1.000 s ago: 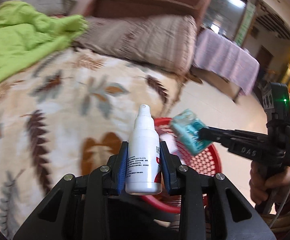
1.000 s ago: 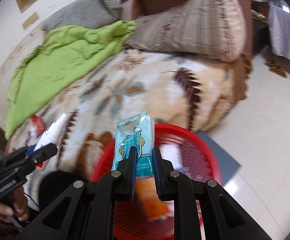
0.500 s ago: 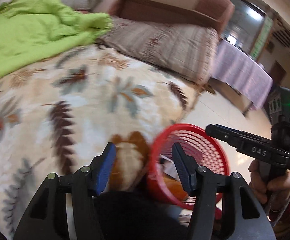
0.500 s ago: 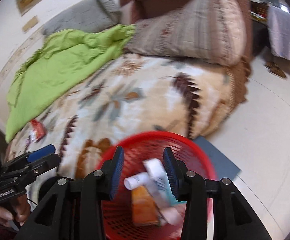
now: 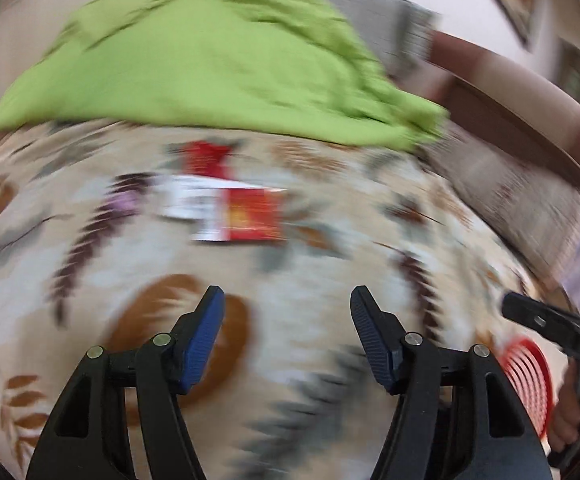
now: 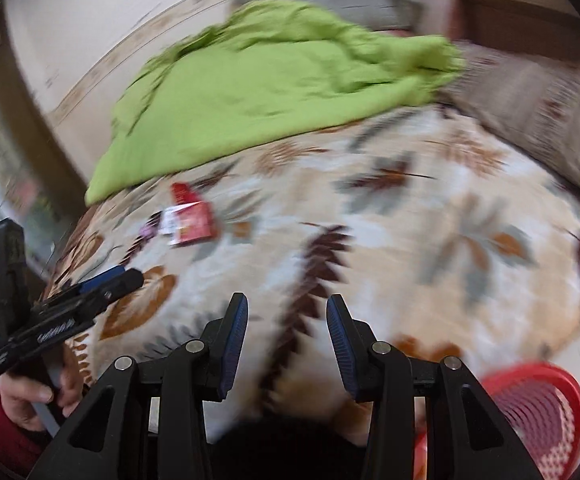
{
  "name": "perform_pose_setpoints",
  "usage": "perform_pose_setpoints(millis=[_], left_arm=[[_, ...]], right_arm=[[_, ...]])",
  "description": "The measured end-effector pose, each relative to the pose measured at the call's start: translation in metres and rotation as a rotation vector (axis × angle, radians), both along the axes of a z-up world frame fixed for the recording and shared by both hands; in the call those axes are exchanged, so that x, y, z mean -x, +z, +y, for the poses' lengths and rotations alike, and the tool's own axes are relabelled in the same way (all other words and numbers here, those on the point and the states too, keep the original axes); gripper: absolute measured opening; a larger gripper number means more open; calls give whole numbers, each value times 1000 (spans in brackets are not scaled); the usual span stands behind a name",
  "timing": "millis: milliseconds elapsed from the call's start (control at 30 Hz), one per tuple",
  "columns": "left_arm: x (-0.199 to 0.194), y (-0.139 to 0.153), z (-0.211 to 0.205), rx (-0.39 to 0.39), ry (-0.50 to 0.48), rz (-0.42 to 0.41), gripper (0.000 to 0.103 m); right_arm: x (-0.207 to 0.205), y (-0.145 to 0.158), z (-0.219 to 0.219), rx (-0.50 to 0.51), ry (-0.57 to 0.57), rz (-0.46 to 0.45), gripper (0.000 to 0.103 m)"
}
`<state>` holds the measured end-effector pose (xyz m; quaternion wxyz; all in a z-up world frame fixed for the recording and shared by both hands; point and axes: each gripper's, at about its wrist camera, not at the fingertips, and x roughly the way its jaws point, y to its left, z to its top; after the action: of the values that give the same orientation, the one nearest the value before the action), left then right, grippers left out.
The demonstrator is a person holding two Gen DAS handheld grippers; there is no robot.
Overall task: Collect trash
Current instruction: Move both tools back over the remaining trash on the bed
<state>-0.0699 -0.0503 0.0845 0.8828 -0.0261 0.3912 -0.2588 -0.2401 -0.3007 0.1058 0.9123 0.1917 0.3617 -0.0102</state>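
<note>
Both views are motion-blurred. A red and white packet (image 5: pixel 233 212) lies on the leaf-patterned blanket (image 5: pixel 322 272), with a smaller red wrapper (image 5: pixel 203 158) just behind it; the packet also shows in the right wrist view (image 6: pixel 187 222). My left gripper (image 5: pixel 285 316) is open and empty, above the blanket, short of the packet. My right gripper (image 6: pixel 285 320) is open and empty over the blanket's near part. The red mesh basket (image 6: pixel 538 412) sits low at the right; its rim also shows in the left wrist view (image 5: pixel 530 380).
A green cloth (image 5: pixel 209 64) is heaped at the back of the bed. A striped pillow (image 6: pixel 550 108) lies at the right. The other gripper's fingers show in the left wrist view (image 5: pixel 550 320) and in the right wrist view (image 6: pixel 69 304).
Both grippers opened and dropped the white bottle and the teal packet into the red basket. Both then swung left from the basket toward the blanket and the red packets.
</note>
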Motion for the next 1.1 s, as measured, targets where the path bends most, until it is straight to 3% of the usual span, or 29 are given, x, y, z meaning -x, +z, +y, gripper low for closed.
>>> perform_pose_setpoints(millis=[133,233,300,400,500,633,767,867,1033,1100], left_arm=[[-43,-24,49,-1,195,21,64],[-57,-40,70,-21,281,28,64],[-64,-43,78,4,301,47,64],[-67,-39,85,-24,346,-4,64],[-74,-43,90,-24,362,9,64],[-79,-44,95,-17,374,22,64],[-79,-42,97,-4,387,22,64],[-80,-41,99,4,402,22,64],[-79,-41,101,10,418,20,64],[-78,-40,102,9,423,16,64]], right_arm=[[-63,-1,32,-24,101,15,45],[-116,-4,50,-41,139,26,45],[-148,-7,58,-59,165,35,45],[-201,-12,68,-25,153,33,43],[-249,-19,71,-11,136,50,38],[-287,-36,75,-14,150,96,34],[-279,-49,86,-50,229,142,34],[-243,-39,98,-45,293,105,35],[-191,-26,117,-131,481,110,36],[-185,-21,116,-110,474,84,37]])
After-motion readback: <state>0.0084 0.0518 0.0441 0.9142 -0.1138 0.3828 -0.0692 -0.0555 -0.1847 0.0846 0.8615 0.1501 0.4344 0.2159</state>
